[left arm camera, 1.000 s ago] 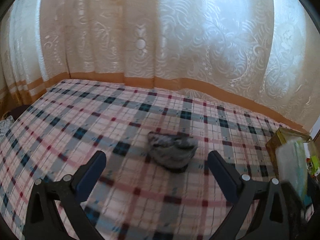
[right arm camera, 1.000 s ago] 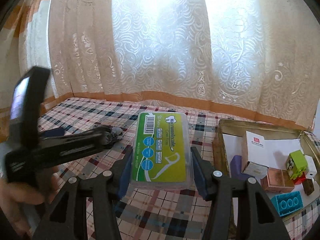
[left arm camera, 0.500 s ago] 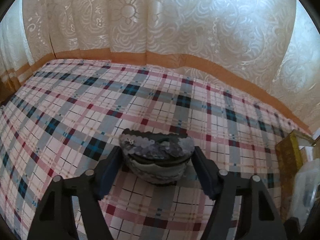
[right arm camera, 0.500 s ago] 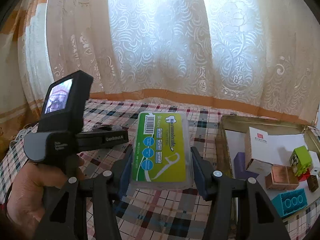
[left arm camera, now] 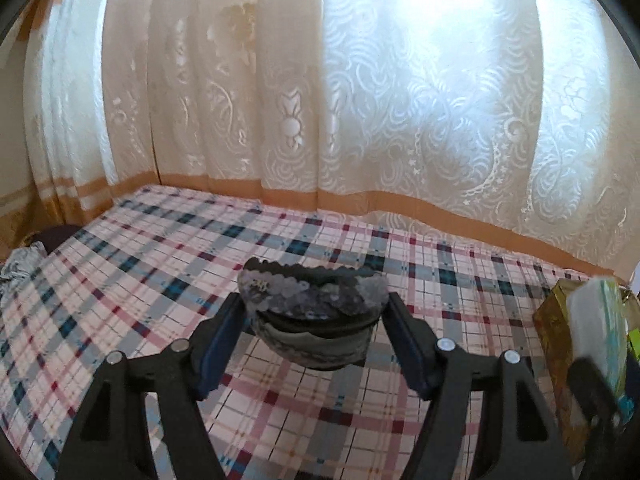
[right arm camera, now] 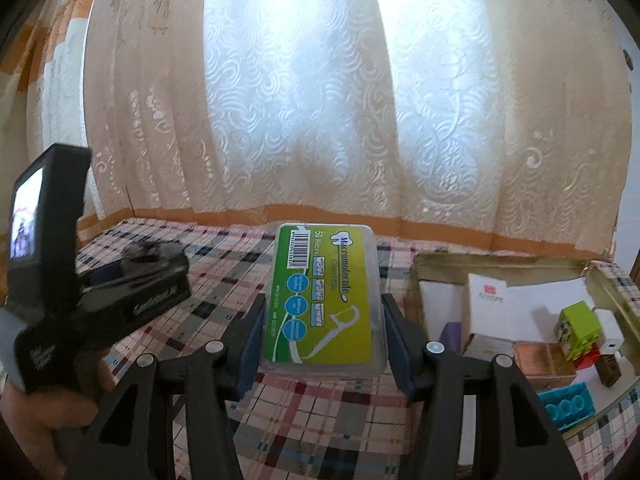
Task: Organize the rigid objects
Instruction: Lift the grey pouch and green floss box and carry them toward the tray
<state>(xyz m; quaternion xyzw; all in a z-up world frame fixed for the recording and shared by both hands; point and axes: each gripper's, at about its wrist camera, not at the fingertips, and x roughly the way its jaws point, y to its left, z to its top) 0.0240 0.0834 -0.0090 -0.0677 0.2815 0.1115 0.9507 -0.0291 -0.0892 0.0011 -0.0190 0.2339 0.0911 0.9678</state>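
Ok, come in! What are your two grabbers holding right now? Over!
Left gripper shut on grey sequined pouch, lifted off the plaid cloth. Right gripper shut on floss pick box. Gold tray to the right, already holding boxes. Nothing blocking.

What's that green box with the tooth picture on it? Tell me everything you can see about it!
The floss box is a flat, clear plastic case with rounded corners. Its green and yellow label shows a tooth logo, a barcode, "50 Pieces", blue circles and a white floss pick. The lid looks closed. The right gripper pinches its two long sides, holding it tilted above the checked cloth. Nothing else touches it. The tin of small things sits to its right.
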